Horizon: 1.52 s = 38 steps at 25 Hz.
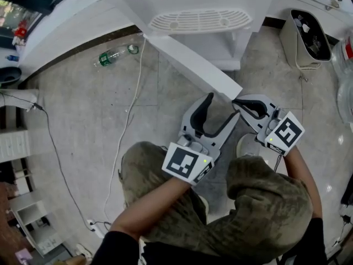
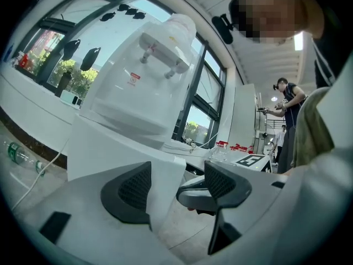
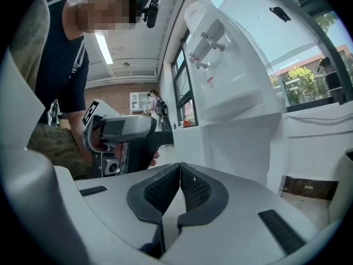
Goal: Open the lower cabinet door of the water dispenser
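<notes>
The white water dispenser (image 1: 198,4) stands ahead of me, and its lower cabinet door (image 1: 193,65) is swung out over the floor toward my knees. My left gripper (image 1: 223,106) is open, and the door's free edge (image 2: 165,181) stands between its jaws, close to the left pad (image 2: 129,192). My right gripper (image 1: 238,102) is at the door's outer corner, just right of the left gripper. Its pads (image 3: 165,189) are pressed together, and I see nothing held between them. The left gripper (image 3: 121,131) shows in the right gripper view, with the dispenser (image 3: 231,93) beyond.
A green bottle (image 1: 113,56) lies on the tiled floor to the left, beside a white cable (image 1: 132,104) running down to a power strip. A bin (image 1: 306,37) stands to the dispenser's right. My knees are right under both grippers.
</notes>
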Tool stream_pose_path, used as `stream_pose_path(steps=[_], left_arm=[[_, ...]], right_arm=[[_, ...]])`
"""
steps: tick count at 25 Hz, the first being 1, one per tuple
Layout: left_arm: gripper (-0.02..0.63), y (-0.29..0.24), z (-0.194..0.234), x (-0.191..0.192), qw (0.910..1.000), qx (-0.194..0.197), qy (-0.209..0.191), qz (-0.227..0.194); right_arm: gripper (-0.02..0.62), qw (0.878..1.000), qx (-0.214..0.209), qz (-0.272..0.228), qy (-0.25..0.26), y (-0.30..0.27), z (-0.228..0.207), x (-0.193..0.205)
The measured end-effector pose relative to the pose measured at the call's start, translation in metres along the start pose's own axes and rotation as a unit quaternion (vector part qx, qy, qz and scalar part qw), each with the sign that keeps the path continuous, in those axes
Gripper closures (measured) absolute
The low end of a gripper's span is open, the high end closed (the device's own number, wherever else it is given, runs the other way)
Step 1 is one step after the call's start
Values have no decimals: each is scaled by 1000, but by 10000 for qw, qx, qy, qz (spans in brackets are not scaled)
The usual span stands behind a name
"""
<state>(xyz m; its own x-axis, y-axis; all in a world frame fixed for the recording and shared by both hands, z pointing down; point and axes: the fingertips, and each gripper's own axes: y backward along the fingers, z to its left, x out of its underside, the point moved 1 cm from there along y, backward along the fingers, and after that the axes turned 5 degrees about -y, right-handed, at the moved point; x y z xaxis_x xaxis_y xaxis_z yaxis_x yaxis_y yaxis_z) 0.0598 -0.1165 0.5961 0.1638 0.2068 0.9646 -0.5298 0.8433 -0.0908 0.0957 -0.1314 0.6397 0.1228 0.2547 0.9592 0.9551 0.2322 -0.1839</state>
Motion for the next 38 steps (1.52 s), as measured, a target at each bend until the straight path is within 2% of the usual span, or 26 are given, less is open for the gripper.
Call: stream_pose_path(steps=[2, 5, 8, 12, 21, 27, 38], left_arm=[[327, 4, 0, -1, 10000, -47, 35, -15], [327, 11, 2, 0, 9998, -157, 119, 33], [327, 16, 8, 3, 9993, -304, 177, 102], [327, 20, 12, 4, 9985, -463, 237, 181], [327, 35, 16, 6, 9963, -788, 223, 243], [341, 47, 24, 4, 9945, -905, 476, 233], [368, 76, 30, 5, 9929, -1068, 490, 199]], right_arm=[[594, 9999, -61, 37, 101, -3, 8, 1], [595, 9999, -17, 4, -161, -6, 15, 1], [595, 9995, -158, -21, -279, -10, 22, 3], [595, 9990, -424, 7, -161, -17, 36, 4], [595, 9986, -509, 45, -149, -27, 54, 7], [595, 9976, -671, 133, -87, -35, 64, 10], [595, 9940, -1032, 318, 185, -54, 86, 22]])
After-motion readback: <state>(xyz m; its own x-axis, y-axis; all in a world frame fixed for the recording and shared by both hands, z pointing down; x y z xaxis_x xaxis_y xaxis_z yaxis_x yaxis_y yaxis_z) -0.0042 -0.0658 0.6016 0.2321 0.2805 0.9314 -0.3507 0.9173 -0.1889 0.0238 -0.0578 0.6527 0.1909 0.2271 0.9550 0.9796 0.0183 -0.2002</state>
